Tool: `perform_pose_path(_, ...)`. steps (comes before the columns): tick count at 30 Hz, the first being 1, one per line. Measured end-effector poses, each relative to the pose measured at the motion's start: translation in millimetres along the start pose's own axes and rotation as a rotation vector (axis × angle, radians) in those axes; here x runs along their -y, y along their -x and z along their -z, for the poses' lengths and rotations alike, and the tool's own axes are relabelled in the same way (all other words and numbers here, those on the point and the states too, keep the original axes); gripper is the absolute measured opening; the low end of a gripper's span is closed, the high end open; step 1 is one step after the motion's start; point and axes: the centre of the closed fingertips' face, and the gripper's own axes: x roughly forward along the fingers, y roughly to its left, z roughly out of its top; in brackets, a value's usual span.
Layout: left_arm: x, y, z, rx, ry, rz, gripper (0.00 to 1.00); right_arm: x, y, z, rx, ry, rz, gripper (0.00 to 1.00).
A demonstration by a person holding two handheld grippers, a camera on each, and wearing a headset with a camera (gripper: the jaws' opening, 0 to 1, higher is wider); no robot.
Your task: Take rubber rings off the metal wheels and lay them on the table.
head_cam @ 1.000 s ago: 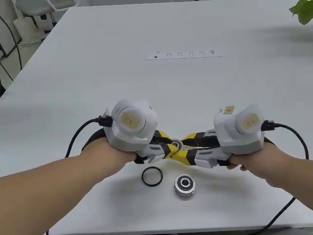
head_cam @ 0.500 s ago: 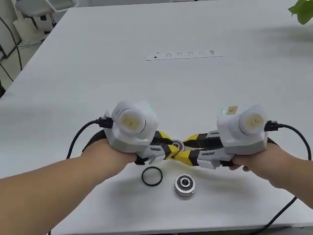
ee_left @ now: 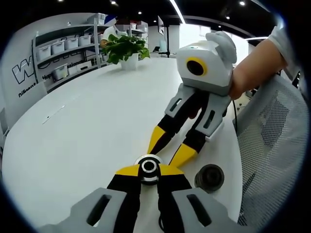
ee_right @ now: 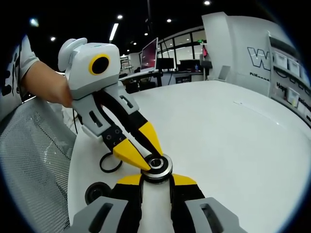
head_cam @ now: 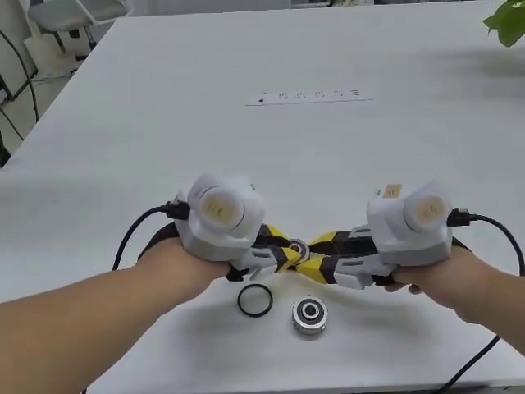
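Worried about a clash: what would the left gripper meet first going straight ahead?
The metal wheel at its jaw tips; just beyond, likely the right gripper, though depth is unclear.

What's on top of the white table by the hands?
A black rubber ring and a metal wheel lie loose on the table. The left hand-held gripper and right hand-held gripper pinch another wheel; the tabletop beneath them is covered.

The plant (head_cam: 509, 20) is cut off at the corner; markings on the table strip (head_cam: 309, 95) are unreadably small.
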Motion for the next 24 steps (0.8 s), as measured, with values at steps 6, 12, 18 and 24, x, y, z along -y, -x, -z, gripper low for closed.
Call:
perform_pose_path(6, 0.0, -0.1, 0.2, 0.0, 0.008, -0.003, 0.07, 0.0, 1.5, 1.5, -0.005, -0.002, 0.0, 0.15)
perform_pose_path(12, 0.4, 0.3, 0.2, 0.002, 0.016, -0.006, 0.07, -0.4, 2.0, 2.1, -0.009, 0.002, 0.0, 0.15)
perform_pose_path(18, 0.1, 0.2, 0.3, 0.003, 0.019, -0.004, 0.07, -0.8, 2.1, 2.2, -0.008, 0.002, -0.003, 0.14)
perform_pose_path(24, 0.2, 0.4, 0.4, 0.005, 0.02, -0.004, 0.07, -1.0, 2.2, 2.5, -0.008, 0.004, -0.005, 0.14)
